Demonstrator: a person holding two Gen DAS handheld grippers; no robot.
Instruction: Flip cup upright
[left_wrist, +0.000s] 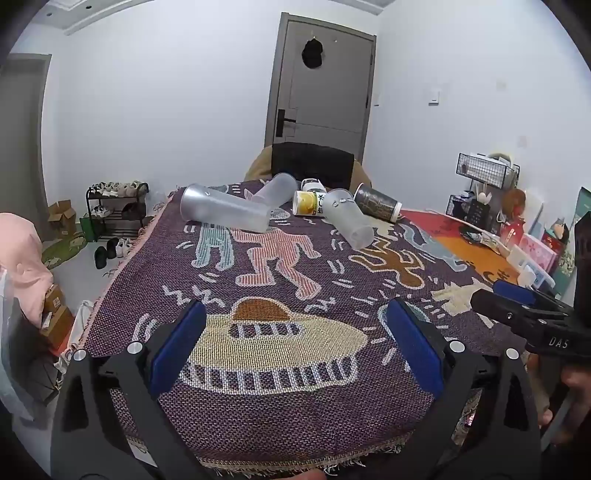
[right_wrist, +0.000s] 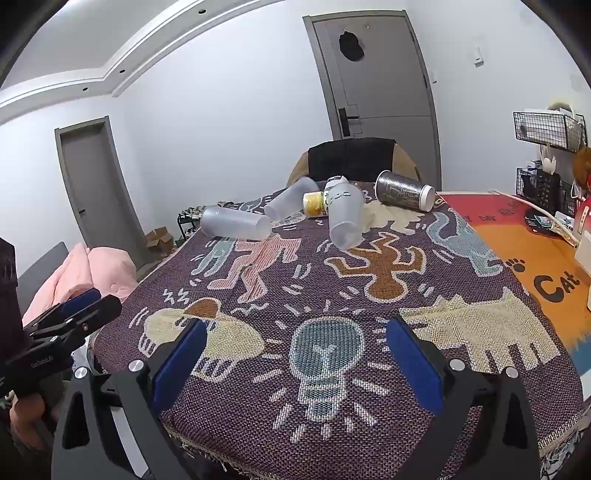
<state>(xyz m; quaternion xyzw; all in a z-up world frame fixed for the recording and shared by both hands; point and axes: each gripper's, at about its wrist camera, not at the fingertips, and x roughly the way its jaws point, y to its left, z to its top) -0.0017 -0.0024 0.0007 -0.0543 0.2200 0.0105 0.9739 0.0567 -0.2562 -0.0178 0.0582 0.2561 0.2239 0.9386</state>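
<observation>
A woven cloth (left_wrist: 288, 280) with cartoon figures covers the table and fills the space ahead of both pairs of fingers. The left gripper (left_wrist: 295, 343) hovers low over the near edge, level and pointing along the cloth, its blue pads spread wide with nothing between them. The right gripper (right_wrist: 295, 347) sits beside it in the same pose, also spread wide and empty.

Far ahead of the fingers, near the cloth's back edge, five cups lie on their sides in a loose cluster. A long frosted cup (left_wrist: 225, 213) lies ahead and left of the left fingers; a second frosted cup (left_wrist: 275, 192) lies behind it. A frosted cup with a face (right_wrist: 345, 216) lies straight ahead of the right fingers, base toward them. A yellow printed cup (right_wrist: 316, 204) lies just behind it, and a dark patterned cup (right_wrist: 404, 191) lies ahead and right. A dark chair (right_wrist: 351, 158) stands beyond the cups.
</observation>
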